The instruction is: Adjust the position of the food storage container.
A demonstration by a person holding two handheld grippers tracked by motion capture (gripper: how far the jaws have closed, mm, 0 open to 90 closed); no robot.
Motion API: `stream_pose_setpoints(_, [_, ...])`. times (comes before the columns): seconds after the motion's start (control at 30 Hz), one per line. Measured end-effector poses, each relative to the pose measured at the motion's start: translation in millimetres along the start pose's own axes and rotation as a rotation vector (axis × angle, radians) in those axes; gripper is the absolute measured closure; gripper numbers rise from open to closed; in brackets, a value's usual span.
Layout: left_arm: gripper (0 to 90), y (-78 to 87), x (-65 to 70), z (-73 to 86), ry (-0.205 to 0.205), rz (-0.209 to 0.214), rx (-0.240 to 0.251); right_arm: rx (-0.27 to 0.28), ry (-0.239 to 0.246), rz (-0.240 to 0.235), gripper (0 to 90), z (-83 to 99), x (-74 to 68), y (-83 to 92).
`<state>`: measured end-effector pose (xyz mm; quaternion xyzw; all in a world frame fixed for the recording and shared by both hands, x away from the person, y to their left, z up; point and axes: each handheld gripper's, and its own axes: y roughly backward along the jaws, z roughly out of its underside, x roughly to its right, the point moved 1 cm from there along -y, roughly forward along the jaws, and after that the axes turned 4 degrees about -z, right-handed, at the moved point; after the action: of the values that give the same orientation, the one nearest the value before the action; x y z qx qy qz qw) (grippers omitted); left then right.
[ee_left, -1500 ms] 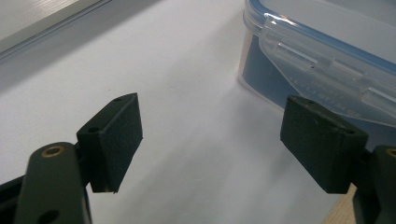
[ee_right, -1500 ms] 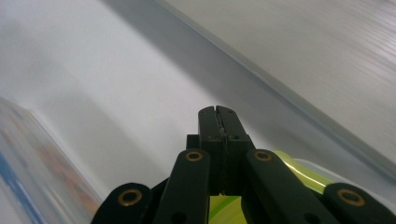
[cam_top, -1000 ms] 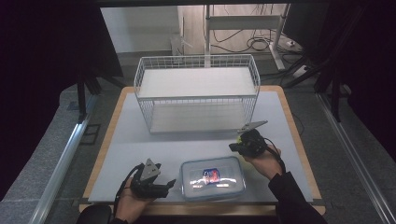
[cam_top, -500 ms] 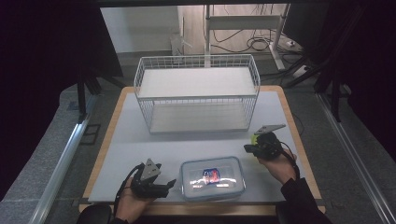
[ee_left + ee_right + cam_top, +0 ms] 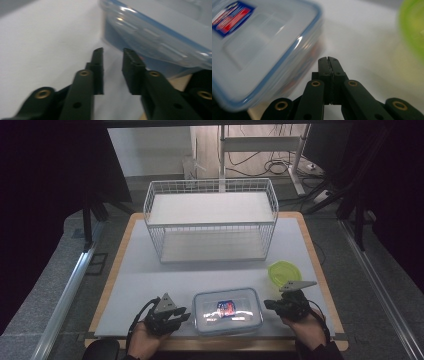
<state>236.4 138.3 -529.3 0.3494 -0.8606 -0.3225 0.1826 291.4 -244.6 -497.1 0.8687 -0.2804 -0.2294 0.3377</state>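
High view: the food box (image 5: 227, 311) is seen at bottom centre, flanked by the left gripper (image 5: 181, 316), jaws just narrowed yet gapped on nothing, and the right gripper (image 5: 269, 304), jaws pressed shut and empty, so a sideways nudge could likely skid it.

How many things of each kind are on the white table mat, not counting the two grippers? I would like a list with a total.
Clear rectangular container with blue-rimmed lid: 1
Green round container: 1
White wire basket rack: 1
Total: 3
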Motion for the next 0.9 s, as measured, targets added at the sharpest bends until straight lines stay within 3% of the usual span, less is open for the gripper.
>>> stream_pose_setpoints(0.13, [82.1,-1.6,2.7,-1.2,0.026,0.014,-0.011,-0.009,0.012,-0.033,90.0,4.4,-13.0,-2.4])
stream_pose_setpoints(0.2, [84.5,-2.3,1.1,-1.1,0.055,0.033,-0.011,-0.029,0.033,-0.001,90.0,3.9,-18.0,-5.1])
stream_pose_setpoints(0.27, [86.3,-3.1,0.5,-1.7,0.07,0.041,-0.016,-0.032,0.026,0.003,90.0,4.0,-18.6,-7.1])
stream_pose_setpoints(0.4, [88.8,-6.3,1.2,-3.3,0.072,0.019,-0.036,-0.025,0.015,0.023,90.0,2.5,-19.8,-8.8])
stream_pose_setpoints(0.47, [88.8,-11.8,1.3,-3.2,0.065,0.019,-0.074,-0.021,0.013,0.019,90.0,0.9,-19.9,-10.6])
stream_pose_setpoints(0.5, [89.5,-13.9,1.9,-2.8,0.06,-0.003,-0.084,-0.022,0.009,0.0,90.0,-0.1,-20.6,-13.0])
stream_pose_setpoints(0.57, [89.6,-13.1,-0.4,-3.9,0.086,0.004,-0.071,-0.025,0.024,0.036,90.0,-3.7,-23.0,-15.9])
stream_pose_setpoints(0.73, [89.4,-11.7,-7.6,-7.2,0.13,0.008,-0.052,-0.018,0.007,0.055,90.0,-9.9,-22.5,-20.9])
stream_pose_setpoints(0.9, [82.1,-7.3,-8.9,-2.2,0.153,0.025,-0.053,-0.02,0.0,0.026,90.0,-6.2,-20.6,-18.6])
